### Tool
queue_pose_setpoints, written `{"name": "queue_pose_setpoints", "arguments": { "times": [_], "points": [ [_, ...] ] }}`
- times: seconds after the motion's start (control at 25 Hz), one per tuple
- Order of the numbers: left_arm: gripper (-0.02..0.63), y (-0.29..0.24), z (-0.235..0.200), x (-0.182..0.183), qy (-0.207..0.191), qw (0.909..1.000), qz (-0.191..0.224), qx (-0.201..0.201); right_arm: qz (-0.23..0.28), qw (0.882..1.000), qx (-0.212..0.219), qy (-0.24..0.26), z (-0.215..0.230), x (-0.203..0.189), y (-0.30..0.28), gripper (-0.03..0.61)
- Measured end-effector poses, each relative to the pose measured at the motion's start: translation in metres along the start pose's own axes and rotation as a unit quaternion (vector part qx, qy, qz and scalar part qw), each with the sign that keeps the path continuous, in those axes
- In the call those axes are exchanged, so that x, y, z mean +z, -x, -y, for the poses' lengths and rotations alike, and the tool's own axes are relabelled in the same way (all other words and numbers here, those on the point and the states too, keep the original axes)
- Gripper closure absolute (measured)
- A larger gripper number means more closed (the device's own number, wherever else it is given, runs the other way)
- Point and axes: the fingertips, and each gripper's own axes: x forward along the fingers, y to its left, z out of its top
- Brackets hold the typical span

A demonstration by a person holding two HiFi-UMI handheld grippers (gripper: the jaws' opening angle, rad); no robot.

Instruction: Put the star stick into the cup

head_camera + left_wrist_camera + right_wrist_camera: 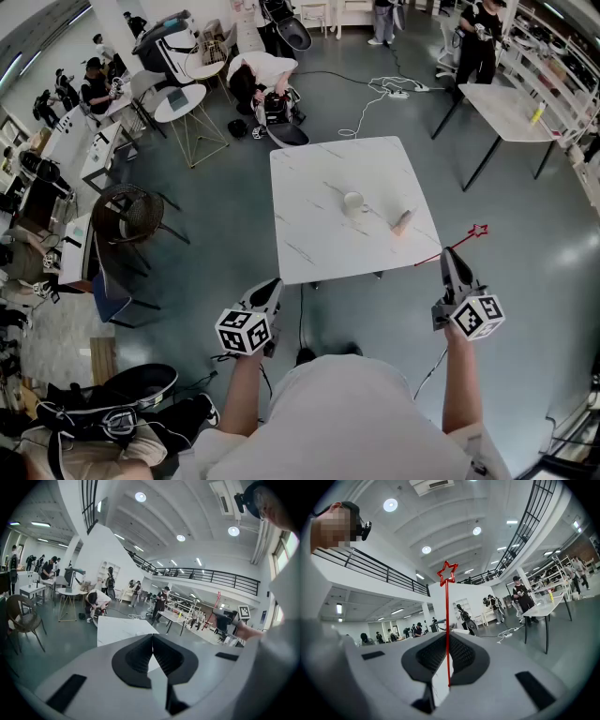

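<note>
Head view: stick [468,238] in right tongs [451,254]

Head view high above the table [319,187]; gripper views low, outward; table [117,627] also in left.

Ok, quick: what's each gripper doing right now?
Left gripper: closed, nothing between its jaws.
Right gripper: closed on the thin red star-tipped stick.

Right gripper [449,253] grips star stick [471,235] beside table [319,187] bearing cup [353,202]
</note>
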Motion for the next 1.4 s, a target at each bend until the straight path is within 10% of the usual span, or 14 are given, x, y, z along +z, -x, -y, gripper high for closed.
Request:
{"name": "queue_pose_setpoints", "arguments": {
  "times": [1.4],
  "points": [
    [0.601, 0.026, -0.041, -0.020, 0.012, 0.9993, -0.029, -0.019, -0.017, 0.999, -0.020, -0.040, -0.049, -0.034, -0.003, 0.544]
  ]
}}
